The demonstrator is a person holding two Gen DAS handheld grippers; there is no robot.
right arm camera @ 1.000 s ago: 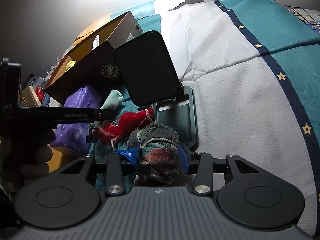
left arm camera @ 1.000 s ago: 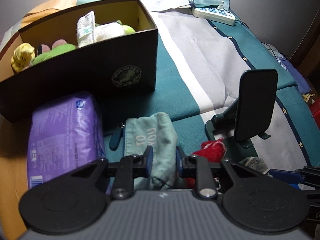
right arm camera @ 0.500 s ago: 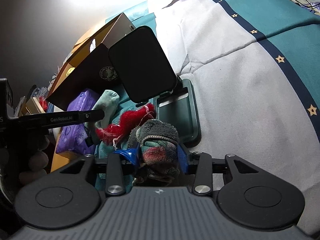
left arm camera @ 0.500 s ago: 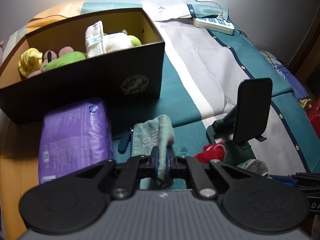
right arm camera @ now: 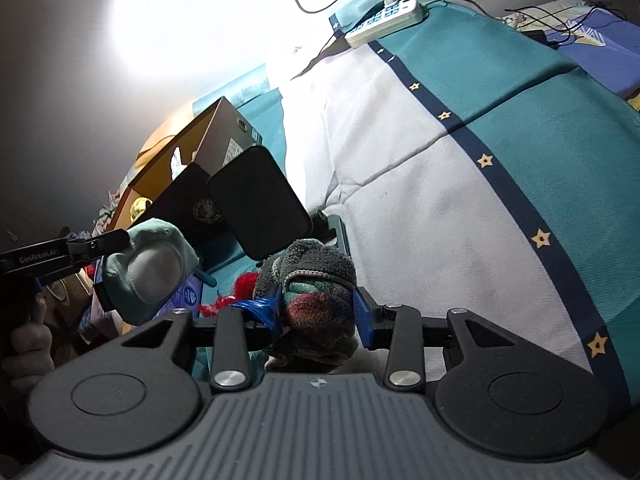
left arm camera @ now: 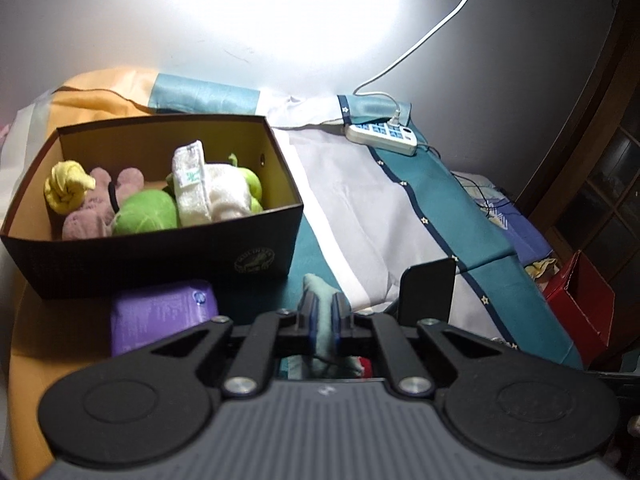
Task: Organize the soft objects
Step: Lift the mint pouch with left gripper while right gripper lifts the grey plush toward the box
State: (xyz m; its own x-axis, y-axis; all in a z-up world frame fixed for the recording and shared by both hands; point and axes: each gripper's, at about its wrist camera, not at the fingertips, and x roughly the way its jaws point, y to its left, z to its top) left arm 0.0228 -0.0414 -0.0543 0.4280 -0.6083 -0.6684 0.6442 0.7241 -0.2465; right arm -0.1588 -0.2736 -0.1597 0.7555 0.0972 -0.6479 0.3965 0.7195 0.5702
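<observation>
The box is dark brown outside, mustard yellow inside, with a pale round emblem. The pouch is mint green, the packet purple. The bedsheet is teal and white, with a navy stripe bearing yellow stars.

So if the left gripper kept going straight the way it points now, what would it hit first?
Probably the dark box: the left gripper, shut on the mint green pouch, aims near its front right corner. Depth is unclear, so it could pass just right onto the bedsheet.

Power strip, phone stand
</observation>
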